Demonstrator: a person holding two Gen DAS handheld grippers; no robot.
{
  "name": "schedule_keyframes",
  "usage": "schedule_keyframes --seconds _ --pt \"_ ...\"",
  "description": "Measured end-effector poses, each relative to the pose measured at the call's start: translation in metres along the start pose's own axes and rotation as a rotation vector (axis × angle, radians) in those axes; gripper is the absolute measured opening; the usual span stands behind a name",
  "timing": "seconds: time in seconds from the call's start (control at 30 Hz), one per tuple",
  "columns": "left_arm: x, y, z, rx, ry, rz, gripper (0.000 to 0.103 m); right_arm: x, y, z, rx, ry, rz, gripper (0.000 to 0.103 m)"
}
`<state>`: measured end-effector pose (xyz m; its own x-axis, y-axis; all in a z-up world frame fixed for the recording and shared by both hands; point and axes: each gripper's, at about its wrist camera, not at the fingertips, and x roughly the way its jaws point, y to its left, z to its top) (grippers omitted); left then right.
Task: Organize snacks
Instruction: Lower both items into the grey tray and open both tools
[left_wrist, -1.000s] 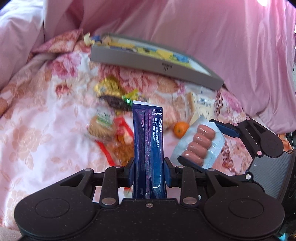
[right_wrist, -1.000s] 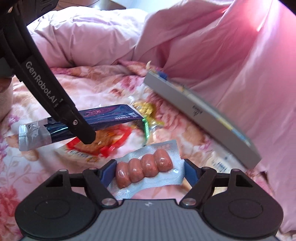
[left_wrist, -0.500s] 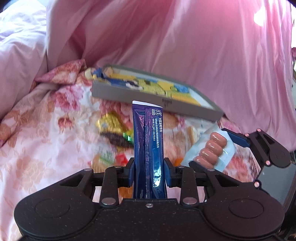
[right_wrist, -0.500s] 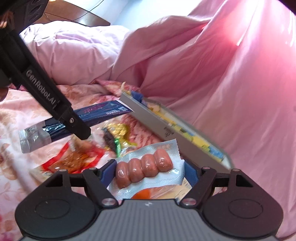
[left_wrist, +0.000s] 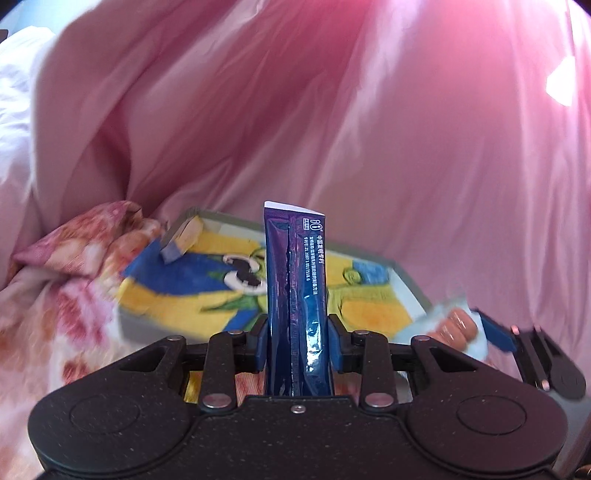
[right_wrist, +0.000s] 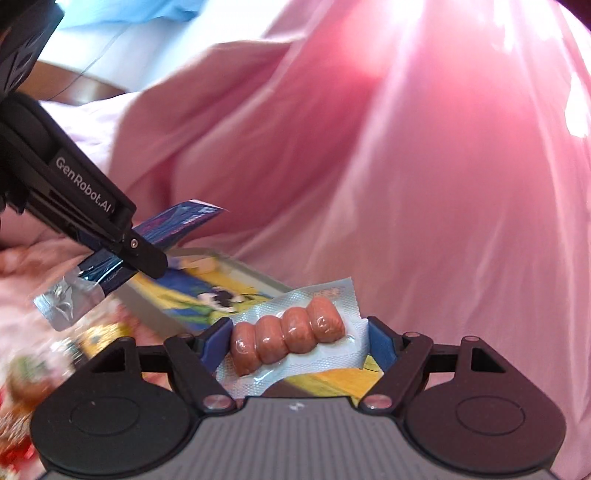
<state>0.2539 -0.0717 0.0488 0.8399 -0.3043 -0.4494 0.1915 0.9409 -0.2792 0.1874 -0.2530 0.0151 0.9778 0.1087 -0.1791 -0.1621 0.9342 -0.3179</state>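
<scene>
We see a long dark-blue foil snack sachet (left_wrist: 296, 295) standing upright between the blue pads of the left gripper (left_wrist: 296, 343), which is clamped tight on its lower part. Its white-edged top rises in front of a shallow grey tray (left_wrist: 410, 280) lined with a yellow-and-blue cartoon picture. Just to the right, a clear blister pack of four small pink sausages (right_wrist: 288, 334) lies crosswise in the right gripper (right_wrist: 291, 343), whose jaws stand fairly wide and press on the two ends of the pack. Both packs hang above the near edge of the tray. From the right wrist we see blurred snack wrappers (right_wrist: 26, 373) on a floral bedspread (left_wrist: 74, 295) beside the tray. Behind all this rises a pink satin curtain (left_wrist: 369, 129).
</scene>
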Motion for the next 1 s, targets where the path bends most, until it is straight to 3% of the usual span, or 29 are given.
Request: schedule_keyframes --seconds 0.27,0.47,0.57,0.73,0.9,1.0 --pt "0.070 -0.013 0.023 -0.002 0.044 0.035 0.032 0.049 -0.044 -0.017 0.195 0.092 0.000 0.081" --pt "0.109 -0.015 0.015 0.016 0.137 0.048 0.032 0.071 -0.053 -0.034 0.254 0.196 0.028 0.082" --pt "0.113 -0.014 0.012 0.020 0.133 0.057 0.032 0.072 -0.058 -0.039 0.295 0.212 0.050 0.084" --pt "0.105 -0.017 0.012 0.033 0.113 0.071 0.048 0.077 -0.052 -0.040 0.305 0.202 0.047 0.089" --pt "0.085 -0.018 0.016 0.034 0.052 0.079 0.076 0.060 -0.056 -0.026 0.307 0.172 0.049 0.096" --pt "0.068 -0.019 0.020 0.031 0.011 0.079 0.083 0.050 -0.060 -0.016 0.310 0.136 0.041 0.100"
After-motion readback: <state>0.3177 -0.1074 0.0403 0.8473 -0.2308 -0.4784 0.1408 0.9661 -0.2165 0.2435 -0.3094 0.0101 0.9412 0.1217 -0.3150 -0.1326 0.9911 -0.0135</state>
